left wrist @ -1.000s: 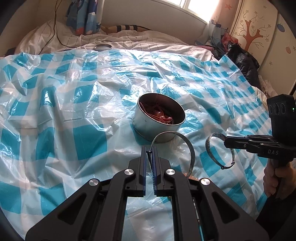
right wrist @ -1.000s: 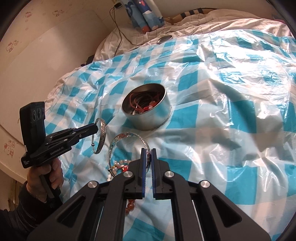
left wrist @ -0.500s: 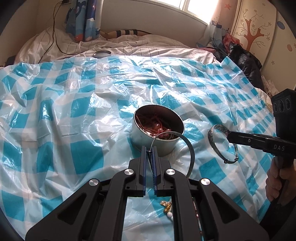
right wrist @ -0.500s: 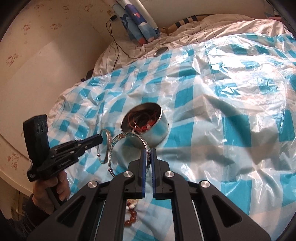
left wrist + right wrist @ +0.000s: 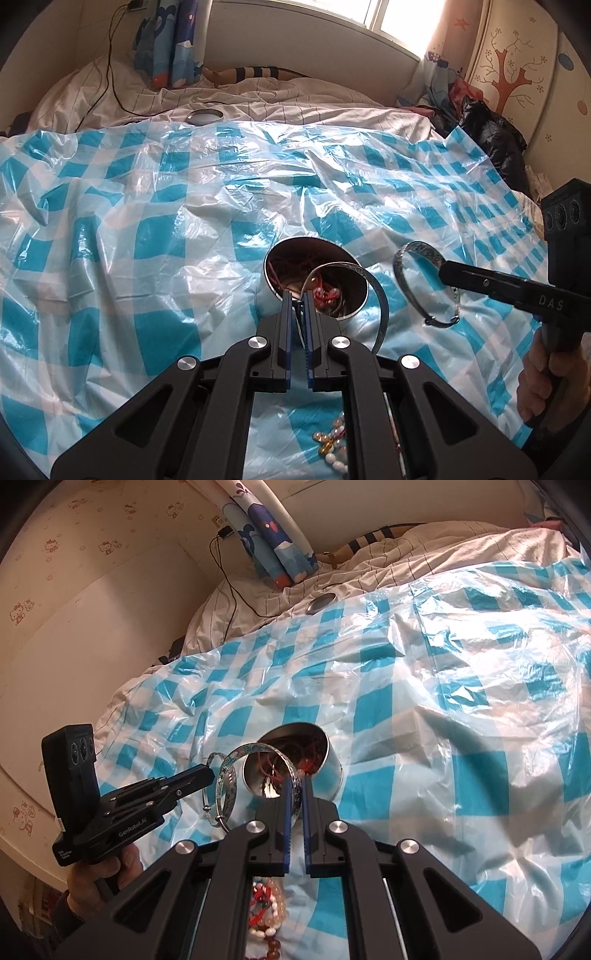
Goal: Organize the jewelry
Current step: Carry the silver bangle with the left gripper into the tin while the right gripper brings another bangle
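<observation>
A round metal tin [image 5: 266, 295] holding red cord and beads stands on the blue-checked plastic sheet [image 5: 147, 236]. My left gripper [image 5: 298, 295] is shut on a plain silver bangle [image 5: 380, 295], which arches over the tin's near rim. To its right, my right gripper [image 5: 443, 272] is shut on a patterned bangle [image 5: 417, 245]. In the right wrist view, the right gripper [image 5: 295, 781] holds that patterned bangle [image 5: 225, 779] at the tin [image 5: 332, 771]. The left gripper [image 5: 207, 773] comes in from the left with its thin bangle [image 5: 209, 805].
Loose bead bracelets [image 5: 332, 446] [image 5: 266, 915] lie on the sheet under the grippers. The tin's lid [image 5: 204, 116] rests on the striped bedding at the far edge. A black cable [image 5: 107, 74] and a black bag [image 5: 491, 140] lie beyond the sheet.
Both grippers have carried their bangles forward and a little up towards the tin. The tin now sits right behind each pair of fingertips, and loose beads show beneath the grippers.
</observation>
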Demonstrator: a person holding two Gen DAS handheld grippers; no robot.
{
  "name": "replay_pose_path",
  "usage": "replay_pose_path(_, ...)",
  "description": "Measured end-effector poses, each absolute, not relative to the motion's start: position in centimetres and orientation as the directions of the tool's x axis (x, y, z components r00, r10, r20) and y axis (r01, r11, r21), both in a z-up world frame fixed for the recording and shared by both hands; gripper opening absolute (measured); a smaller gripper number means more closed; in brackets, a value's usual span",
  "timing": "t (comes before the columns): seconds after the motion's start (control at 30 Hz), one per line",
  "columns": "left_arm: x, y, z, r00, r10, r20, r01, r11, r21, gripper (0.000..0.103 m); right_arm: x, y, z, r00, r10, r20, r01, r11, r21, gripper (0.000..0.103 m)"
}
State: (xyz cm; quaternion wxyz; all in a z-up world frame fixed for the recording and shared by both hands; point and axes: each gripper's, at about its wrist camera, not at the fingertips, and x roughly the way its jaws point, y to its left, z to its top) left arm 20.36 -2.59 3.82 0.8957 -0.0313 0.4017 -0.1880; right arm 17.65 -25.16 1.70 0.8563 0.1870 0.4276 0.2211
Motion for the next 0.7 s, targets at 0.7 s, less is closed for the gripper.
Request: replay_pose_path(0.7, 24.9, -3.4, 1.5, 0.582, -0.389, -0.714, 0.259, 0.921, -0.29, 0.01, 22.4, -21.8, -1.8, 0.546, 0.476, -0.689, -0.187, 0.871, 0.454, 0.01)
